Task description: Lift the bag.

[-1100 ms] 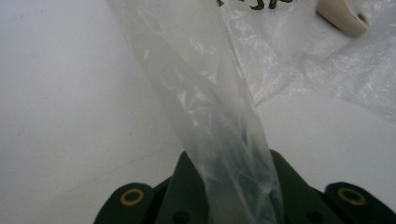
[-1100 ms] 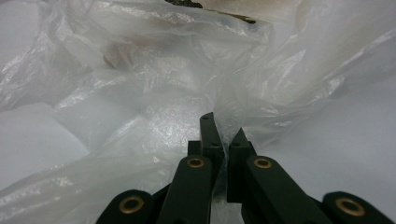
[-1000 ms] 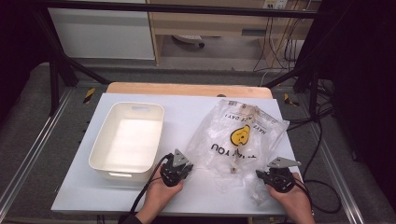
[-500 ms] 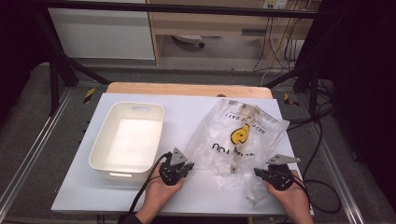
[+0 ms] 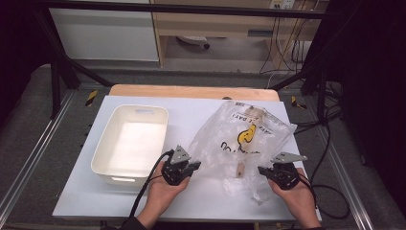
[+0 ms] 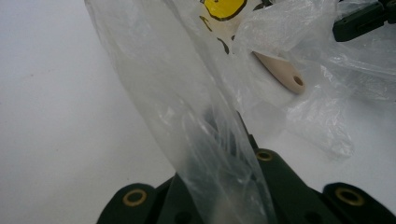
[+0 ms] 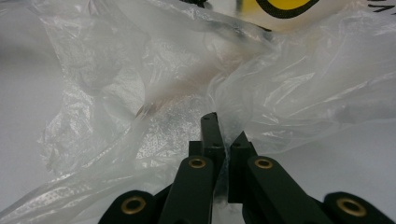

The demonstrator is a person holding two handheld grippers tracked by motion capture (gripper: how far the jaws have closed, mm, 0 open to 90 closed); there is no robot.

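A clear plastic bag (image 5: pixel 225 143) printed with a yellow smiley lies right of centre on the white table (image 5: pixel 191 115). A pale wooden handle (image 5: pixel 241 168) with a hole in its end (image 6: pixel 285 77) lies inside the bag near its front edge. My left gripper (image 5: pixel 195 166) is at the bag's front left corner, shut on the film, which drapes over the jaws (image 6: pixel 229 135). At the front right corner, my right gripper (image 5: pixel 262 170) is shut with a fold of film pinched between its jaws (image 7: pixel 224 130). A hand holds each gripper.
An empty white plastic bin (image 5: pixel 103 148) stands on the left of the table, just left of my left gripper. A wooden strip (image 5: pixel 191 91) runs along the table's far edge. Cables (image 5: pixel 330 143) trail off the right side.
Both grippers have shifted slightly away from the front edge, still holding the bag's corners. The bag's front edge is stretched a little more between them.
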